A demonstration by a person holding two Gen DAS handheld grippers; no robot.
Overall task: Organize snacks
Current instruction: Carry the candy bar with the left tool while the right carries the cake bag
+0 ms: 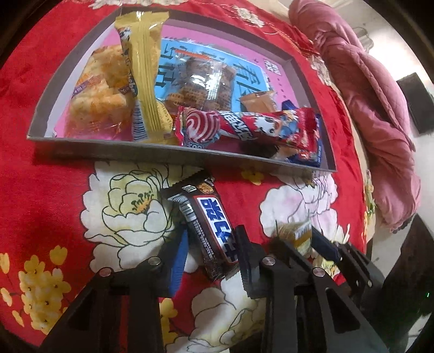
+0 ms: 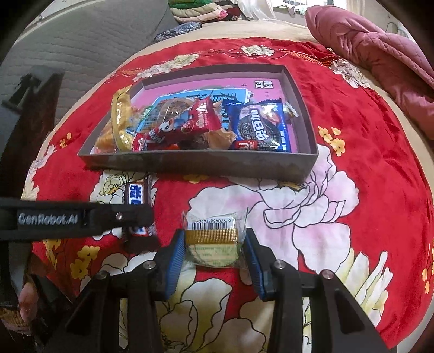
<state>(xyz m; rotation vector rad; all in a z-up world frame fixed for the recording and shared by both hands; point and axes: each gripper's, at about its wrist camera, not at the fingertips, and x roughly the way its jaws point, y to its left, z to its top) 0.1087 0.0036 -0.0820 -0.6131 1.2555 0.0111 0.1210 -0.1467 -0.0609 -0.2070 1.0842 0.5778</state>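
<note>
A dark brown chocolate bar [image 1: 214, 228] with a blue-and-white label lies slantwise on the red cloth, just in front of the box. My left gripper [image 1: 211, 233] is shut on the bar; it also shows in the right wrist view as a black finger [image 2: 122, 216] across that bar [image 2: 135, 191]. My right gripper [image 2: 214, 233] is shut on a clear biscuit packet [image 2: 213, 236] with a gold band and a barcode, low over the cloth. The packet [image 1: 297, 233] shows at lower right of the left view. A grey box [image 2: 200, 163] with a pink floor holds several wrapped snacks.
A red bedspread [image 2: 352, 135] with large pale flowers covers the bed. A crumpled pink quilt [image 1: 366, 95] lies at the far right edge. A grey quilted surface [image 2: 81, 40] and folded clothes [image 2: 206, 10] sit beyond the bed. The box rim [image 1: 162, 150] stands close ahead of both grippers.
</note>
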